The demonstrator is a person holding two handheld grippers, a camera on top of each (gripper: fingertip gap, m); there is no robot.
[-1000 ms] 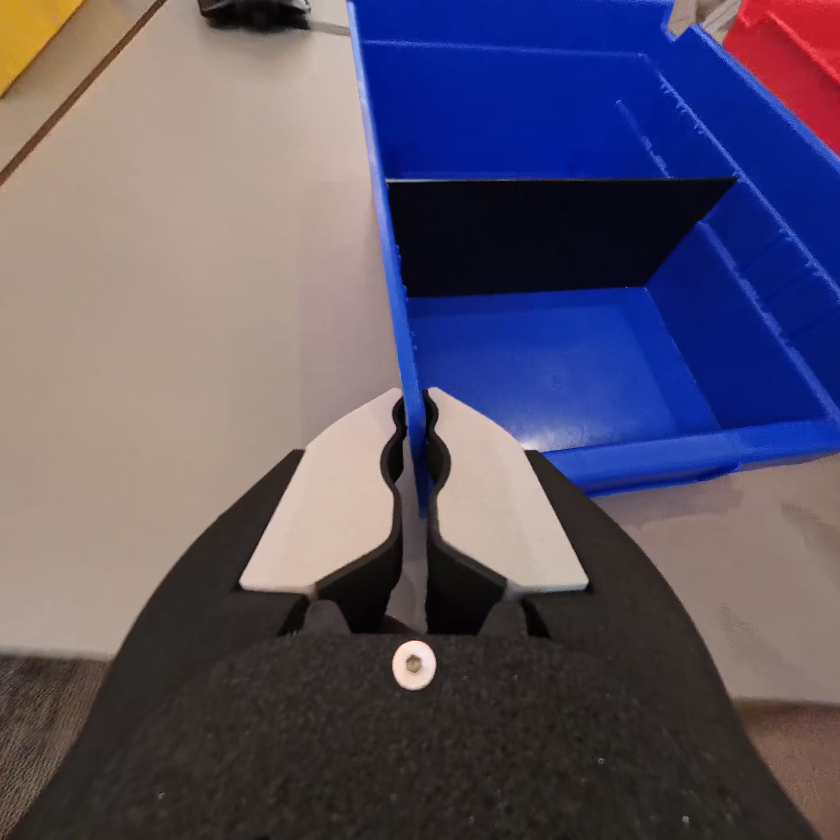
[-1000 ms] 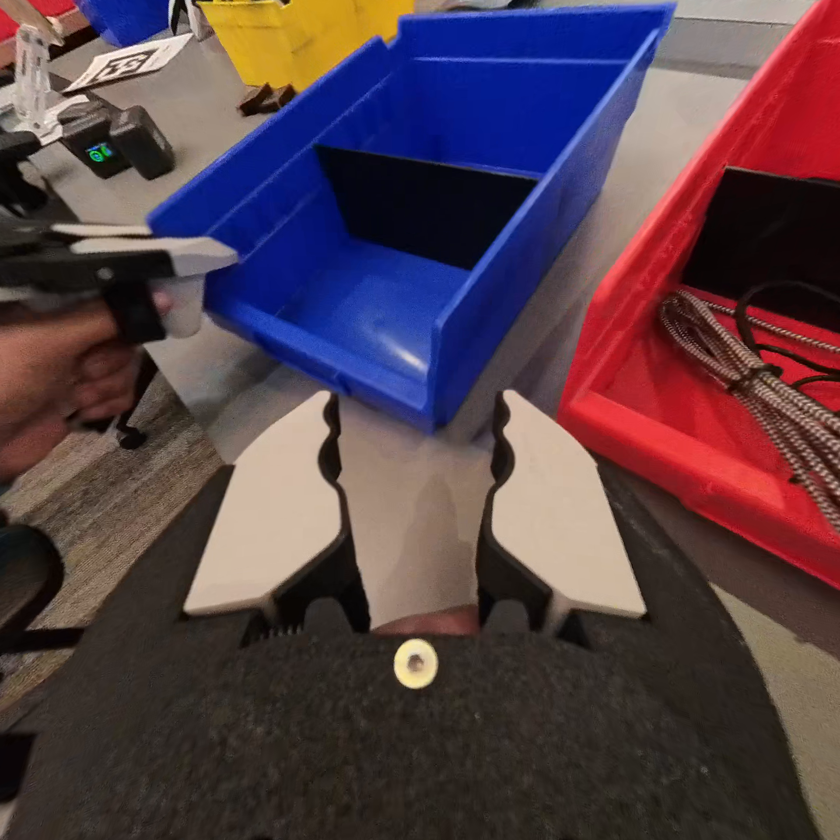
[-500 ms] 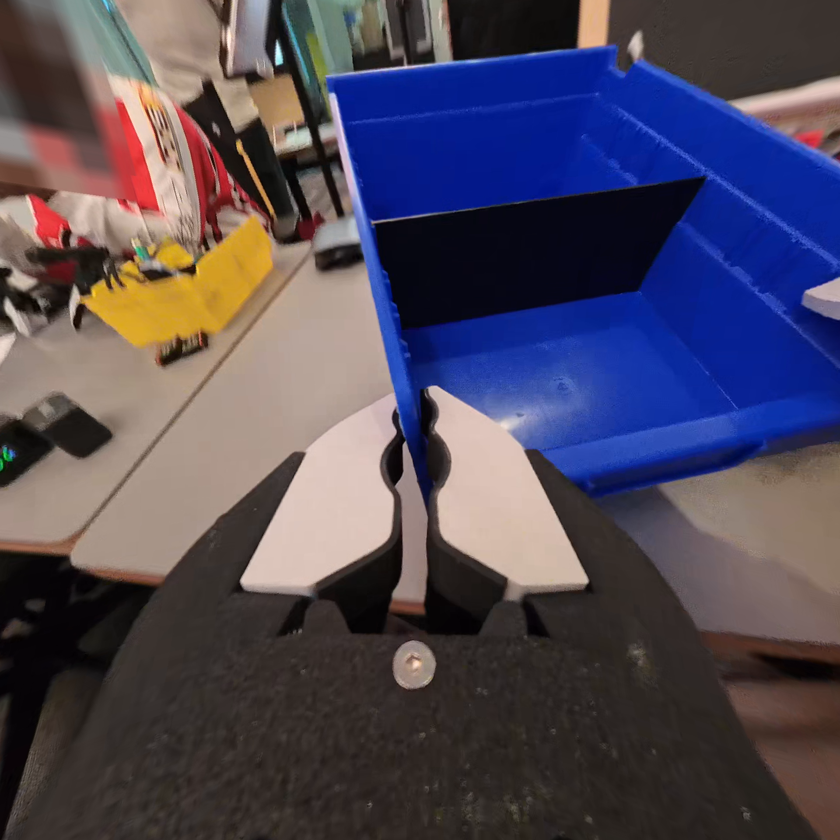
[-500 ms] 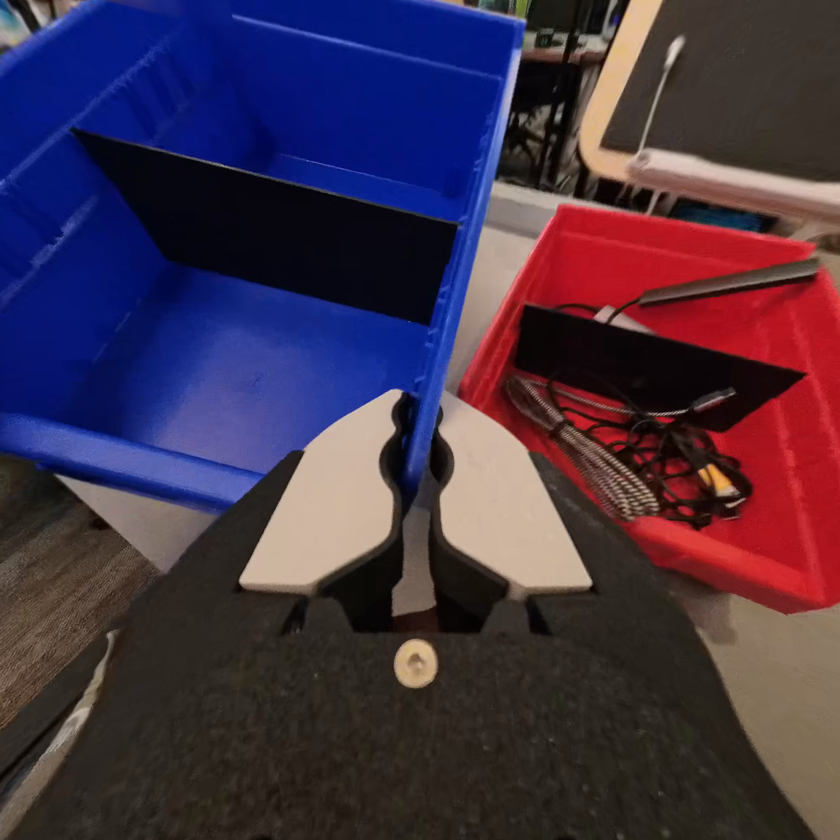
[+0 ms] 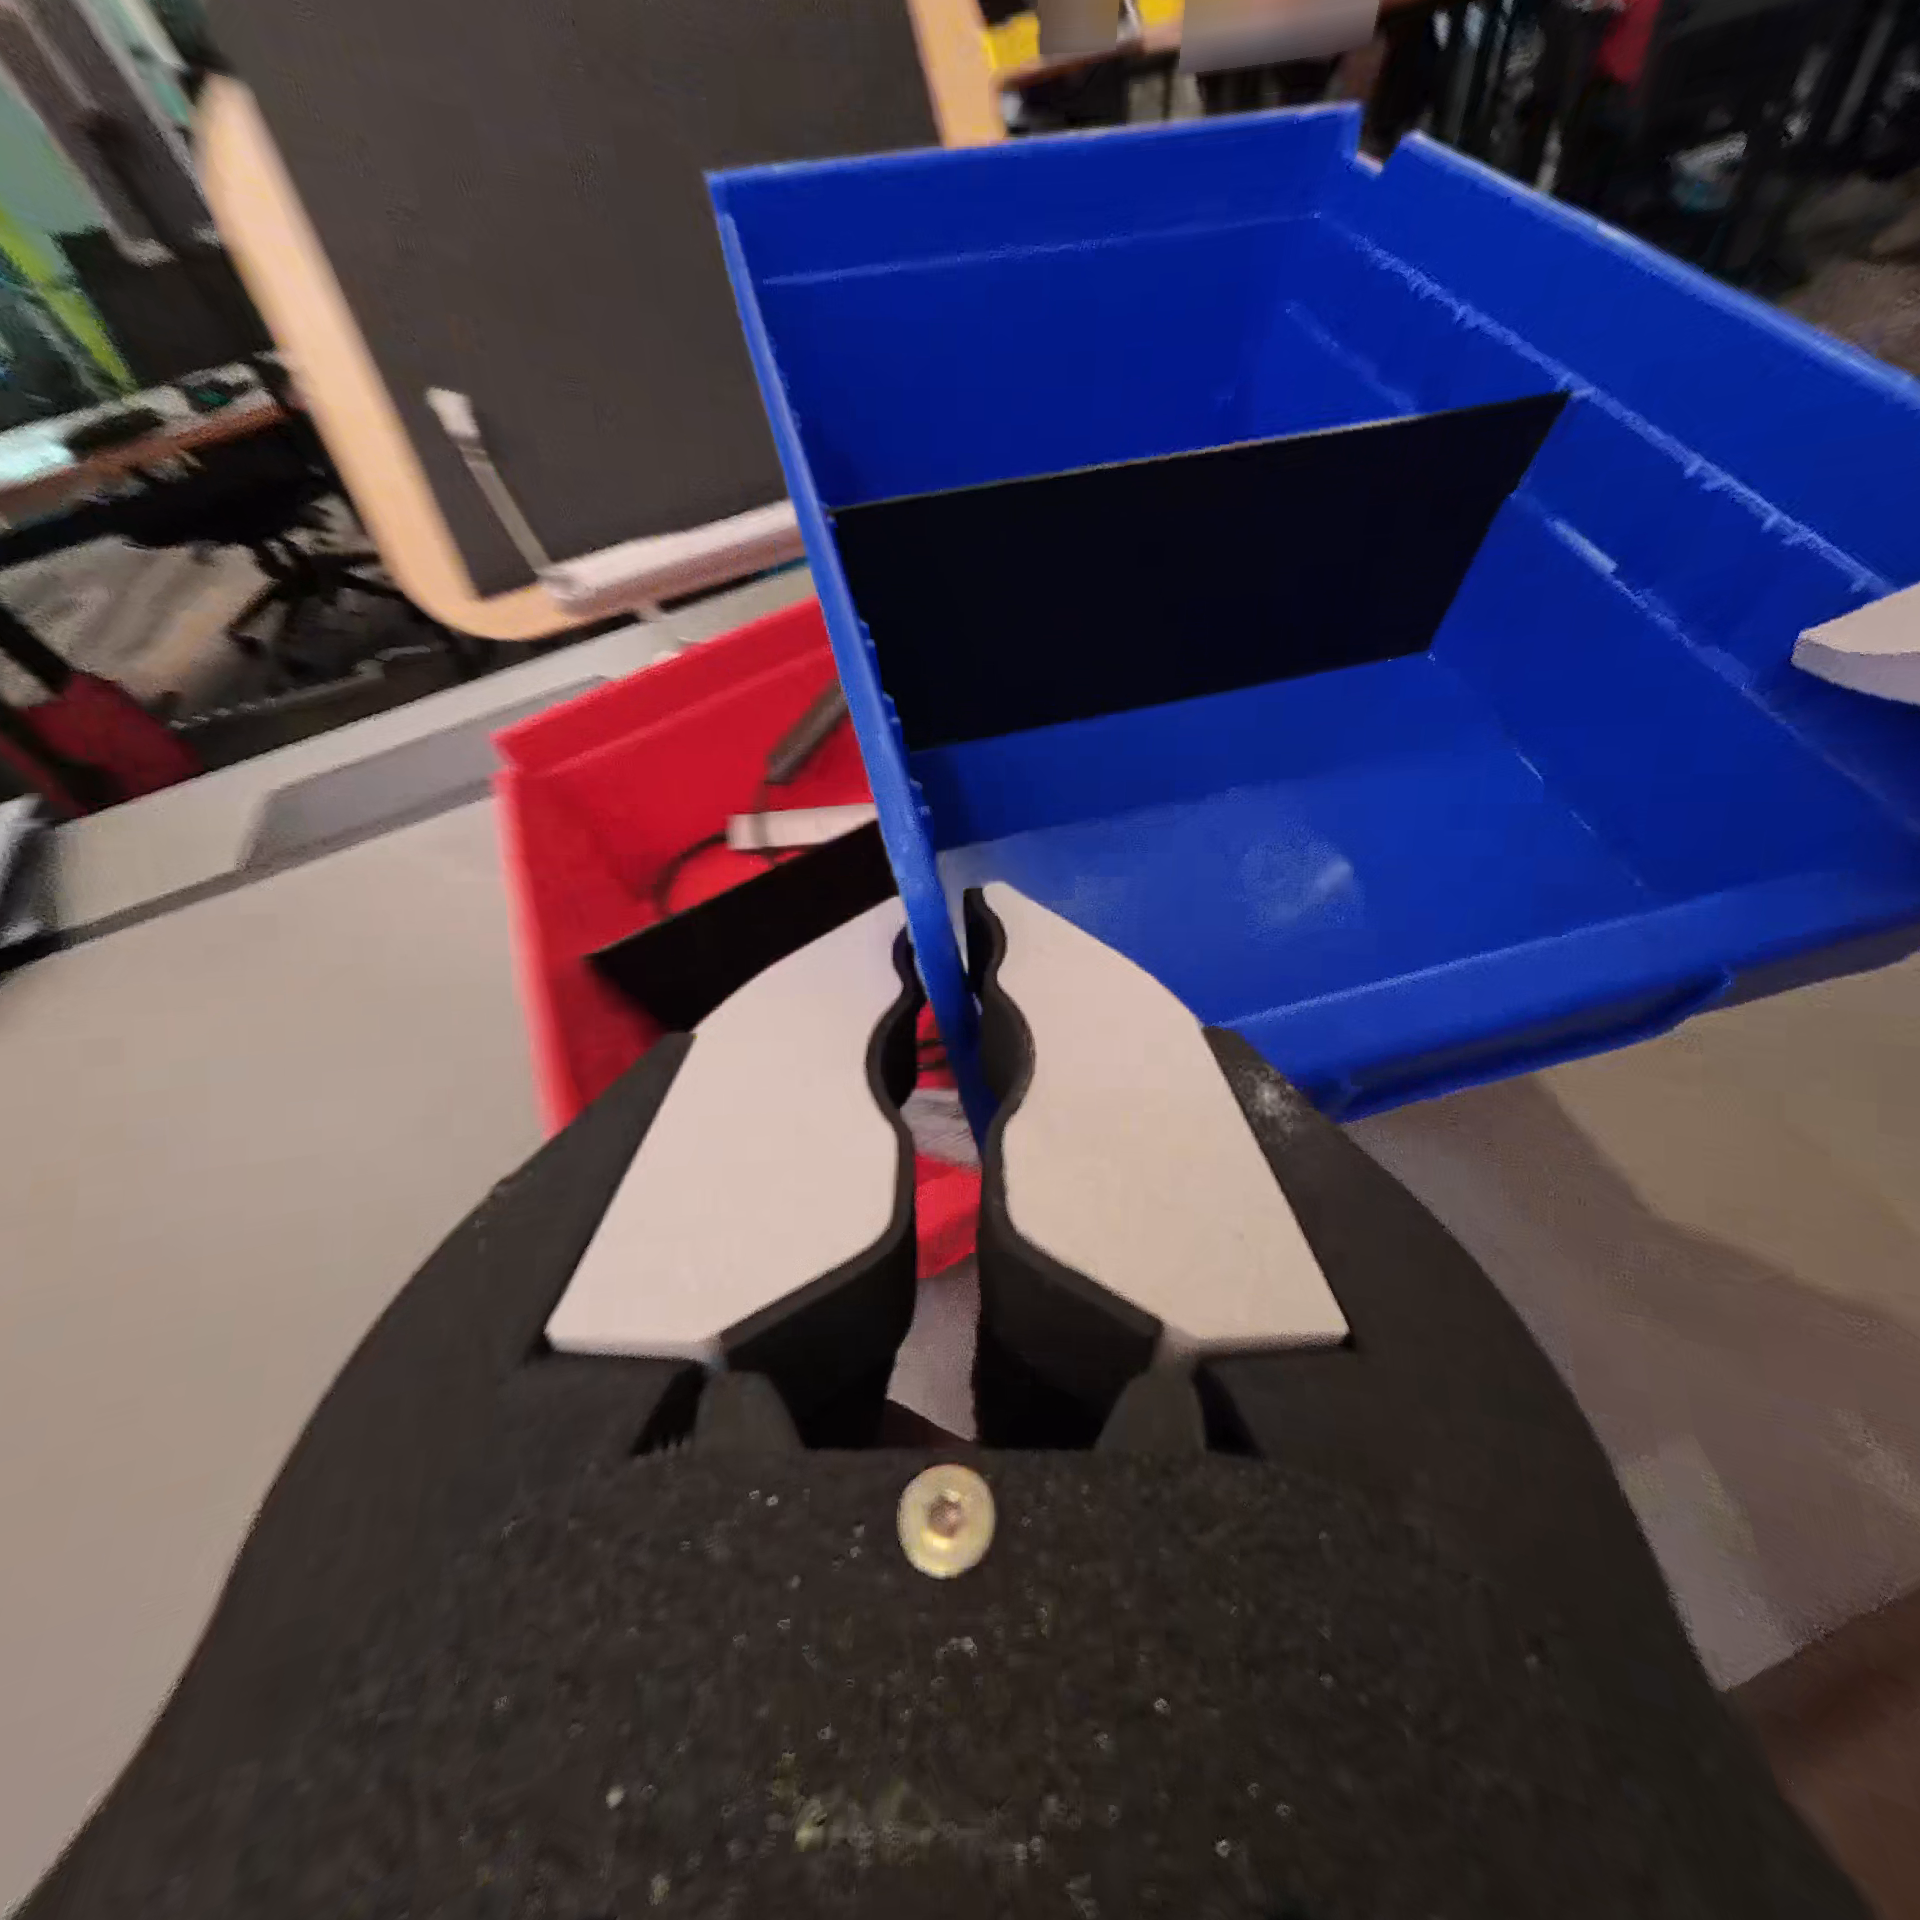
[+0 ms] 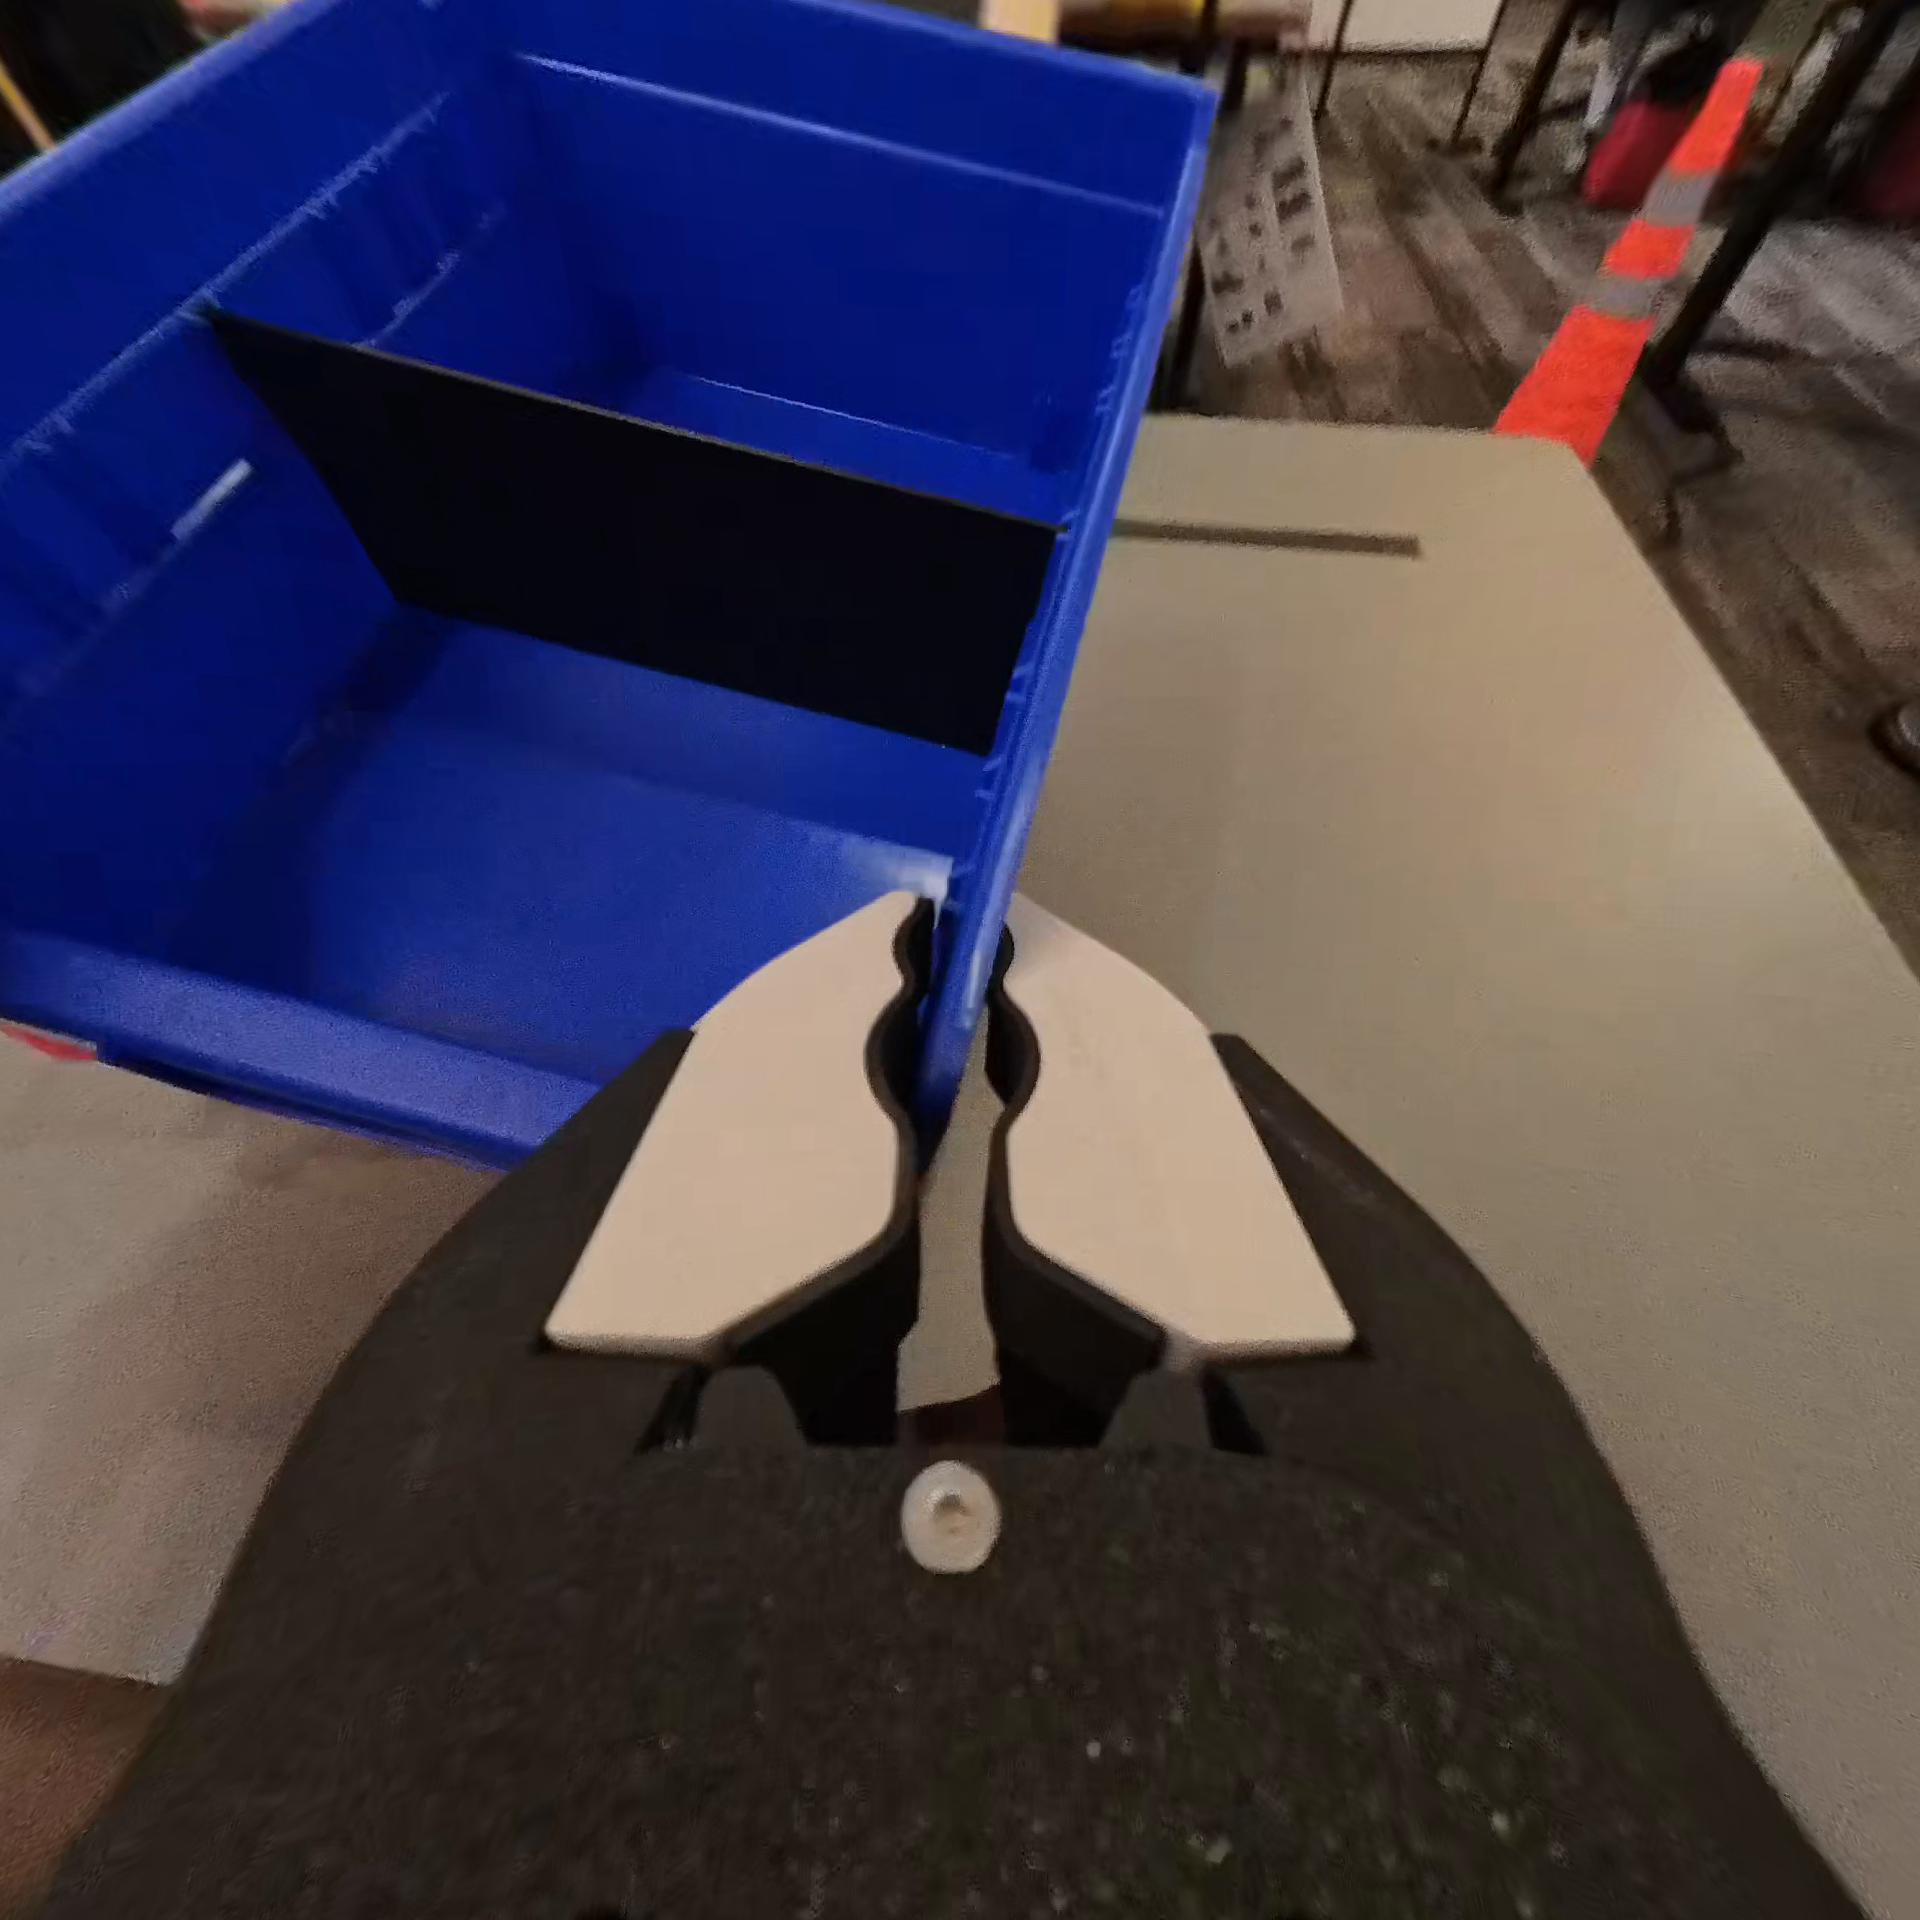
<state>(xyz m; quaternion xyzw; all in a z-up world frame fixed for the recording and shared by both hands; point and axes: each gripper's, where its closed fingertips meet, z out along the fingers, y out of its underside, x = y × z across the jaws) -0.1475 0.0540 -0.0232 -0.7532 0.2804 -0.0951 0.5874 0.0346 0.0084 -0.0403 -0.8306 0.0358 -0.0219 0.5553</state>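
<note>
Both grippers pinch the blue storage bin (image 5: 1299, 810) by its side walls near the open front: left gripper (image 5: 940, 935) clamped on the left wall, right gripper (image 6: 961, 935) clamped on the right wall, jaws pressed onto plastic. Bin appears lifted and tilted above the grey table (image 6: 1403, 831); a black divider (image 5: 1164, 561) splits it and both compartments look empty. In the left wrist view a red bin (image 5: 634, 810) with cables sits on the table behind and left of it; an orange cone (image 6: 1621, 260) stands on the floor beyond the table. To carry well, judging from this: keep both grips equally tight and level, move the hands together, avoid twisting the thin walls.
</note>
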